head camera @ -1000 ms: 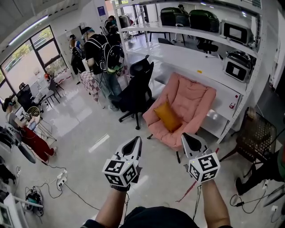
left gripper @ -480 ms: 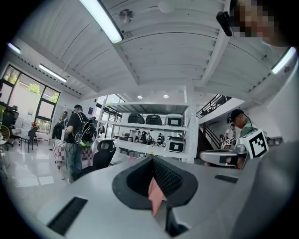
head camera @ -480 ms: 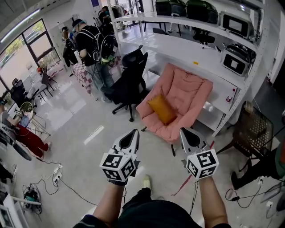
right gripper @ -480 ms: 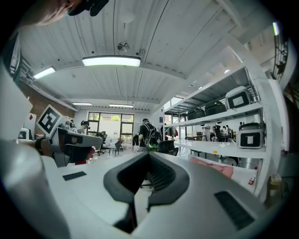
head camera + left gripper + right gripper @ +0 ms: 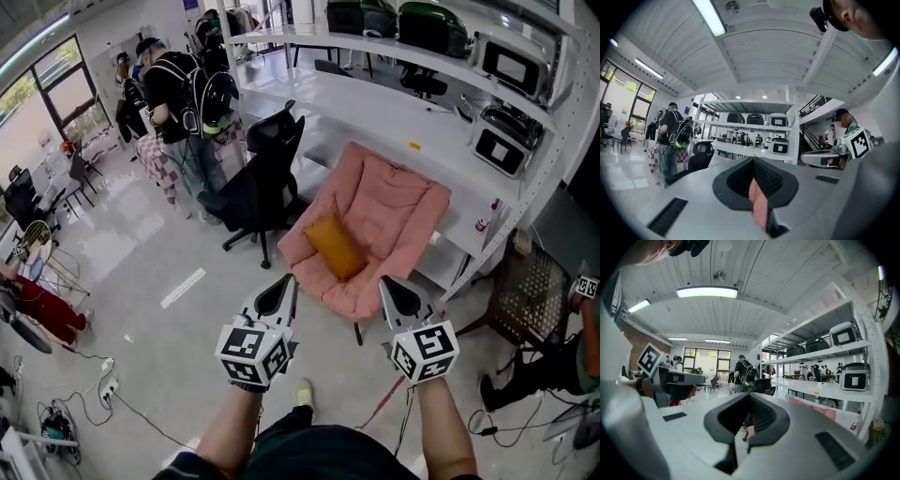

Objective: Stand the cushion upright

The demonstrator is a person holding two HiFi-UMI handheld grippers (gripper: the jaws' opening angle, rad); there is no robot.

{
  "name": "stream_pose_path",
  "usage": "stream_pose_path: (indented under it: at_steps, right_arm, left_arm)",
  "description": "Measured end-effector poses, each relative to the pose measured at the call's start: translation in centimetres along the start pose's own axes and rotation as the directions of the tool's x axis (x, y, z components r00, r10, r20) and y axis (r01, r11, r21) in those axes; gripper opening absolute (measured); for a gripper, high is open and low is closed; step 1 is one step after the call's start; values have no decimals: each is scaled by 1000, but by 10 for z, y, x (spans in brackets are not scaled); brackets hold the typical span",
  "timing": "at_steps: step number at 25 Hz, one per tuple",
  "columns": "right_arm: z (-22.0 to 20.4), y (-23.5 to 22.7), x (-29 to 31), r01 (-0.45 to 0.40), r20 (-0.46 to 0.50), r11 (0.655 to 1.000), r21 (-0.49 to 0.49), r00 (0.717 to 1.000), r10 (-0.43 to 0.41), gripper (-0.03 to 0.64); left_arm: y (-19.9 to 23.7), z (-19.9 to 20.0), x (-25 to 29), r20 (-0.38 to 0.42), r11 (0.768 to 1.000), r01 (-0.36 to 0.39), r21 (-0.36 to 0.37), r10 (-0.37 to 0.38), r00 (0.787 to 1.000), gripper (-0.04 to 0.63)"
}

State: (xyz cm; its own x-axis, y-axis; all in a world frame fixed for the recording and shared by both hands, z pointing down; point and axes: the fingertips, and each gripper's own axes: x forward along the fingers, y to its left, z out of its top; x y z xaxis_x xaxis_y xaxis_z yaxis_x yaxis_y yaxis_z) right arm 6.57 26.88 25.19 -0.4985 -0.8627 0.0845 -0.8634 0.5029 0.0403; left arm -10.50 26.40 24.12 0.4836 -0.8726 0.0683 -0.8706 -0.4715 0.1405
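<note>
Both of my tongs are out in front of me, held level and side by side over the pale floor [image 5: 141, 281], pointing toward the pink chair [image 5: 398, 202]. The left tongs [image 5: 284, 287] are pinched narrow, the two jaws meeting with nothing between them; its own view shows only a sliver of pink through the seam below the pads. The right tongs [image 5: 395, 285] are pinched together the same way and also carry nothing. The cushion [image 5: 333, 246] is mustard-orange and lies on the pink chair, toward the chair's left side as the head view shows it. It is set on a diagonal where the seat runs into the back. I cannot tell from here whether it lies flat or leans on the backrest. Neither pair of tongs touches it; both tips are short of the chair's front edge, with the cushion beyond the gap between them. A black office chair [image 5: 267, 178] stands just beside the pink chair on the left. The white rack of shelves [image 5: 375, 103] runs behind the two chairs, with boxy machines [image 5: 511, 61] on its top shelf. A person with a backpack [image 5: 183, 103] stands farther back on the left, well apart from the chairs.
</note>
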Motion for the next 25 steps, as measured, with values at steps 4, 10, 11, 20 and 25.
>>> stream_pose_path:
  at_steps: [4,10,11,20,25]
  right_arm:
    - [-7,-6,56,2,-25,1000,14,1000,-2,2]
    - [-19,-19,138,20,-65,1000,20,998,-18,2]
    - [-21,-21,149,23,-70,1000,20,997,-21,2]
    - [-29,-20,226,23,-110,1000,16,994,-21,2]
    - [-36,-35,258,18,-118,999,30,993,-14,2]
  left_arm:
    - [43,3,39,-16,1000,5,-1,-5,1000,3]
    - [106,-5,99,-41,1000,24,-6,-24,999,3]
    - [115,-6,107,-47,1000,29,-8,-29,998,3]
    - [173,-18,154,-78,998,47,-44,-50,996,3]
    - [190,-19,182,-87,998,43,-46,-47,995,3]
